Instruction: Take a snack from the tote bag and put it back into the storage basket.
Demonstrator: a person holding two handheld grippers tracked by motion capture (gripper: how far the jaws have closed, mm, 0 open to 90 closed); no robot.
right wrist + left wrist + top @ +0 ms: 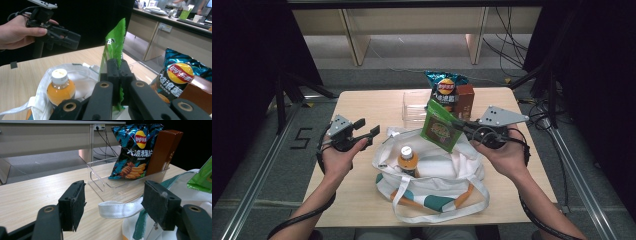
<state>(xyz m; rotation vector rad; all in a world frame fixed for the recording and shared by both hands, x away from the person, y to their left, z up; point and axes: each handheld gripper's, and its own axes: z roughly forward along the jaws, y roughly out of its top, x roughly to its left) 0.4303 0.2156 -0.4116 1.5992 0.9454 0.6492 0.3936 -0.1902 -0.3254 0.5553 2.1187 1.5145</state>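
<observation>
At the near edge of the wooden table, a white tote bag lies open with an orange drink bottle standing inside it. Just above the bag's mouth, the right gripper has its jaws clamped tight on the edge of a green snack packet, which hangs tilted in the air between bag and tray. To the left, the left gripper is held clear of the bag with its jaws spread wide and nothing between them; a white bag handle lies on the table ahead of them. Farther back, a clear plastic tray holds a blue crisp bag and a brown carton, both upright at its right end.

Whether the packet is bound for the bag or the tray cannot be told from these views. If for the bag, it would go best lowered edge-first into the free space to the right of the bottle, the pinch kept until it rests on the bottom, while the idle gripper lifts the near rim to widen the mouth and keep the bottle from being knocked over.
</observation>
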